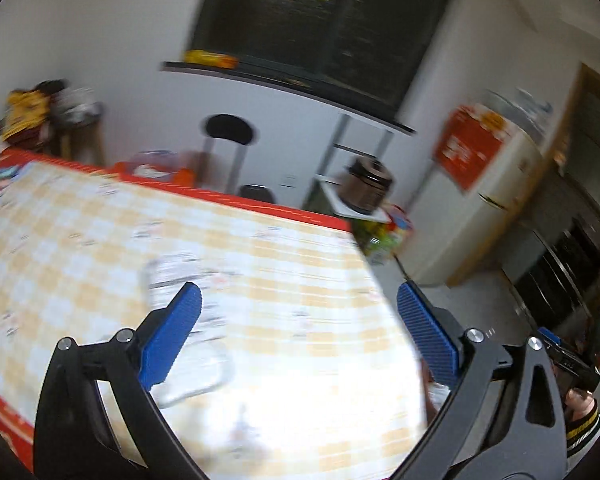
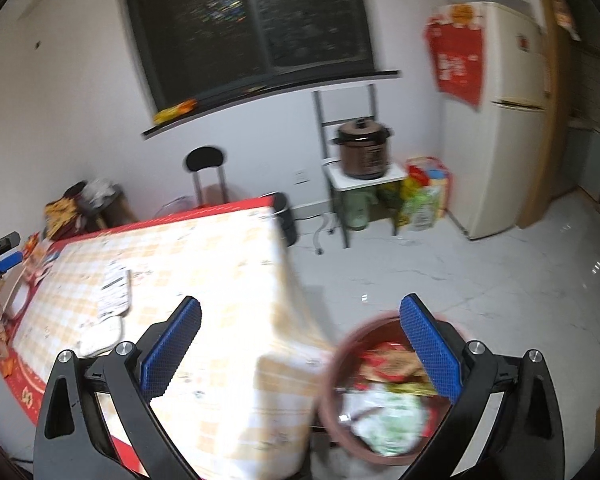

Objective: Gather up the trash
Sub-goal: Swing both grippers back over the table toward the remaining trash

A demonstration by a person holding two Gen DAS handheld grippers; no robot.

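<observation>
Big table (image 2: 220, 264) under a yellow check cloth fills both views, one corner jutting toward the cameras. Off that corner, down on the floor, sits the bin (image 2: 384, 396), round, reddish, already stuffed with wrappers.

On the cloth itself, what looks like the remaining trash: a pale flat wrapper (image 2: 114, 292) lying left of centre, its long axis running away from the cameras, with a second white piece (image 2: 100, 336) just nearer. It's all blurred, so I won't call what they are.

Right gripper (image 2: 300, 348) hangs over the table corner, jaws spread wide, nothing between the blue pads; the bin sits just under its right finger. The wrapper lies forward and left of it.

Left gripper (image 1: 298, 332), also wide open and empty, hovers right above the table, and in its view the wrapper (image 1: 180, 276) lies just ahead of the left finger (image 1: 172, 336), touching nothing.

So the left one looks nearer the pick; the right one is nearer the bin.
</observation>
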